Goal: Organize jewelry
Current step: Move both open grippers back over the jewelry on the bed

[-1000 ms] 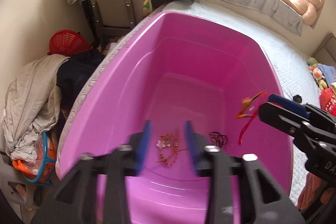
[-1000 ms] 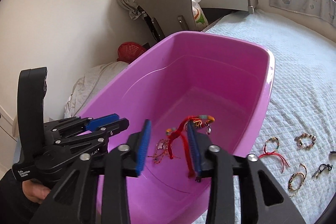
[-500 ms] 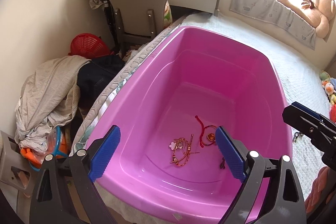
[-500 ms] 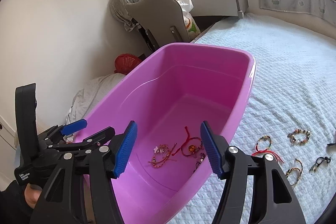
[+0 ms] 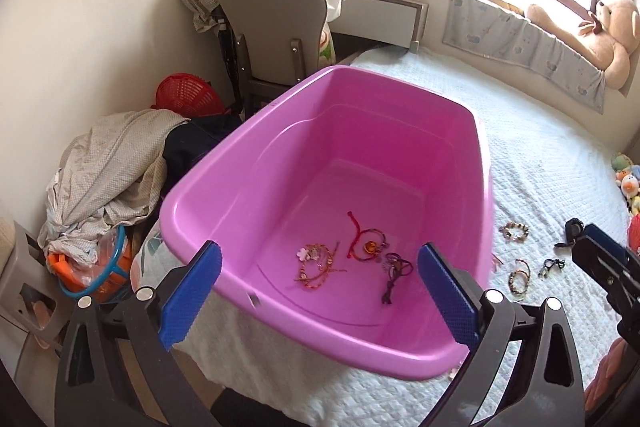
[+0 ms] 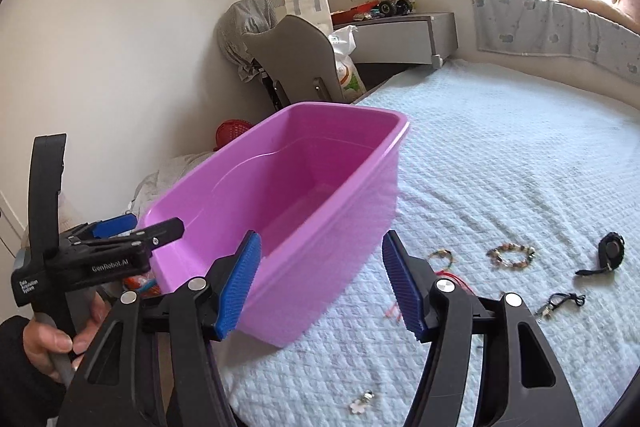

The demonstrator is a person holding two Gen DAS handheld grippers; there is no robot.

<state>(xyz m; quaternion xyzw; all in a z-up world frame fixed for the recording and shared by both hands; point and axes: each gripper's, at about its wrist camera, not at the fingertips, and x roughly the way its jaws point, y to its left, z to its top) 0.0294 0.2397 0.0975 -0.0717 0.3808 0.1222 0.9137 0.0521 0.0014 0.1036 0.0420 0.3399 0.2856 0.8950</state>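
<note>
A pink plastic tub (image 5: pixel 224 163) (image 6: pixel 344 195) stands on the white bed. On its floor lie a red cord bracelet (image 5: pixel 366 241), a pink flower bracelet (image 5: pixel 314 263) and a dark purple one (image 5: pixel 394 269). Several more bracelets lie on the bed right of the tub: beaded ones (image 6: pixel 514 255) (image 6: pixel 442 254) (image 5: pixel 514 230), a black watch (image 6: pixel 610 253) and a dark cord piece (image 6: pixel 560 301). A small flower charm (image 6: pixel 360 402) lies near the bed's front. My left gripper (image 5: pixel 318 291) is open and empty in front of the tub. My right gripper (image 6: pixel 320 285) is open and empty by the tub's near right corner.
A grey chair (image 5: pixel 276 31) with clothes stands behind the tub. A pile of clothes (image 5: pixel 108 171), a red basket (image 5: pixel 186 97) and an orange-blue basket (image 5: pixel 96 271) lie left of the bed. A teddy bear (image 5: pixel 600 35) sits on the window ledge. The bed (image 6: pixel 520 155) spreads to the right.
My right gripper opened and dropped the red cord bracelet into the tub, then drew back to the right. My left gripper opened too and pulled back from the tub.
</note>
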